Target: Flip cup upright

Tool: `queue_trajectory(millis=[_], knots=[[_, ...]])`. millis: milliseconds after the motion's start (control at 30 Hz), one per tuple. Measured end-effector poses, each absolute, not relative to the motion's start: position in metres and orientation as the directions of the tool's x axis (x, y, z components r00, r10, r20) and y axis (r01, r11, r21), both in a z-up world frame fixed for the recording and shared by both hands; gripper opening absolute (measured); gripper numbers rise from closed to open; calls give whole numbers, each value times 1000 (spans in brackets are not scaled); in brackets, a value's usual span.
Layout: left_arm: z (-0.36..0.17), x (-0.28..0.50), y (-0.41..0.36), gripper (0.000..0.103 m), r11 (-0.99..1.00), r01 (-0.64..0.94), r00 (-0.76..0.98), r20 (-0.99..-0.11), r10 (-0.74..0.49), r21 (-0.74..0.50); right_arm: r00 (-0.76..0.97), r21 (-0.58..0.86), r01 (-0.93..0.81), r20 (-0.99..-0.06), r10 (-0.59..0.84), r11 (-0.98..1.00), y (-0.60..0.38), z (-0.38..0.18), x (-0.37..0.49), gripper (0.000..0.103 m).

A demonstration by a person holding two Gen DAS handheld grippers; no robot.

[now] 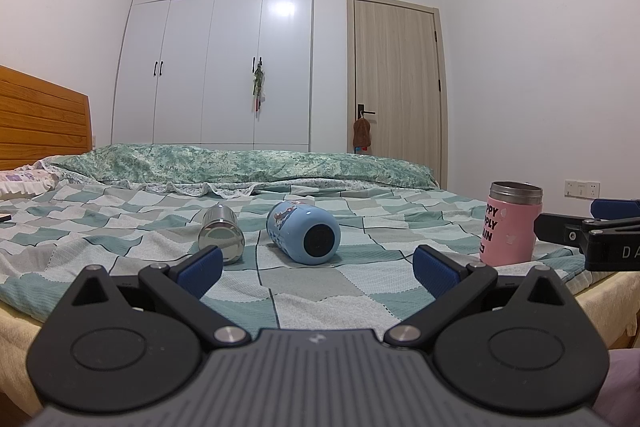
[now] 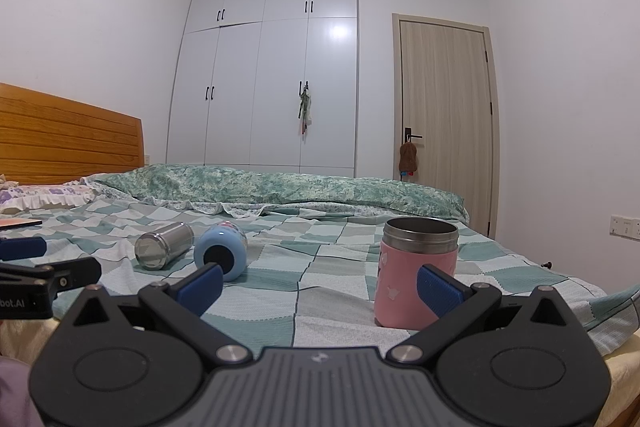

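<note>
Three cups sit on the bed (image 1: 320, 307), and you can place them all from the pink cup (image 2: 416, 279): it stands upright, mouth up, near the bed's front edge, while the blue cup (image 1: 303, 231) lies on its side well to its left with its base turned toward you, and the steel cup (image 1: 221, 234) lies on its side just beyond that, close beside the blue one, though I cannot tell whether they touch. Your left gripper (image 1: 316, 269) is spread wide and holds nothing, hovering short of the two fallen cups; your right gripper (image 2: 318, 287) is equally wide and empty, with the pink cup just ahead of its right finger. My read is that one cup is done and the reach for the next is in hand. The blue cup looks like the nearest target for your left gripper: bring the fingers around its body across the width, close firmly, then rotate it base-down onto the soft, wrinkled sheet, where it may wobble.
</note>
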State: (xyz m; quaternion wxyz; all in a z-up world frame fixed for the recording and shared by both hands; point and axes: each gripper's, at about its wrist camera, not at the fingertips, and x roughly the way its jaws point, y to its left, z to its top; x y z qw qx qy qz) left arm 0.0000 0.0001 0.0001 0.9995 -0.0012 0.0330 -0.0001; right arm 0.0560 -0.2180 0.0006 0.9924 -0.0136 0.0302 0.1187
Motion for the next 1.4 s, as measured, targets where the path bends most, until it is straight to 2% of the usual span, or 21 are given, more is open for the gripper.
queue_trajectory(millis=[933, 1200, 1400], knots=[[0, 1, 0, 103, 1000, -1, 998, -67, 1, -2, 969, -20, -238, -67, 236, 971, -217, 1, 57, 103], [15, 5, 10, 103, 999, 18, 993, -118, -22, -35, 941, -48, -312, -156, 301, 949, -204, 10, 72, 103], [39, 23, 29, 103, 1000, 12, 994, -108, -10, 19, 913, -85, -380, -193, 359, 921, -183, 24, 94, 103]])
